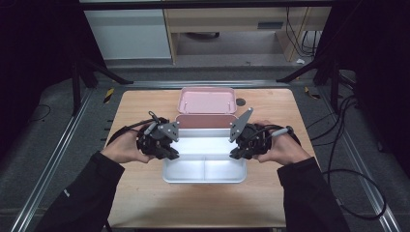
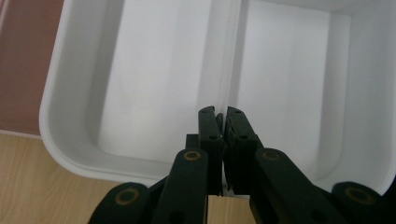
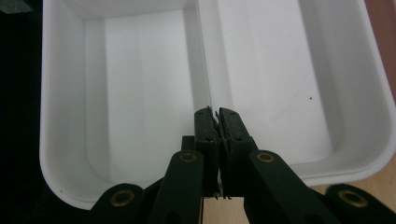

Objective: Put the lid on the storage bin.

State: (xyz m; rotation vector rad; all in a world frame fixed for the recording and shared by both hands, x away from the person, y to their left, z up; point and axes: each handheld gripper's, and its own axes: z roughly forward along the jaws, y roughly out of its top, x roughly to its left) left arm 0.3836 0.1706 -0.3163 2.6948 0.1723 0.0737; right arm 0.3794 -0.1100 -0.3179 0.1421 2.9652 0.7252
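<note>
Dark floor and black frame legs ring my pale wooden tabletop [image 1: 140, 203], its grain smooth and its corners rounded. Near the middle sits a white box [image 1: 205, 178], glossy plastic, rectangular with rounded corners and a raised divider [image 2: 229, 60] splitting it into two plain compartments. Behind it, towards the far edge, lies a pink tray [image 1: 207, 100] with a soft matte look and rounded rim; a darker pink strip shows between it and the box. A small dark disc [image 1: 240, 102] rests just beside the tray's right corner.

I hold the left gripper [image 1: 167, 151] over the box's left end and the right gripper [image 1: 237, 151] over its right end, each with a grey three-cornered plate on top. Through the left gripper view, my black jaws are pressed together with nothing between them, pointing down along the divider. Through the right gripper view the jaws are likewise together and bare, above the same ridge.
</note>
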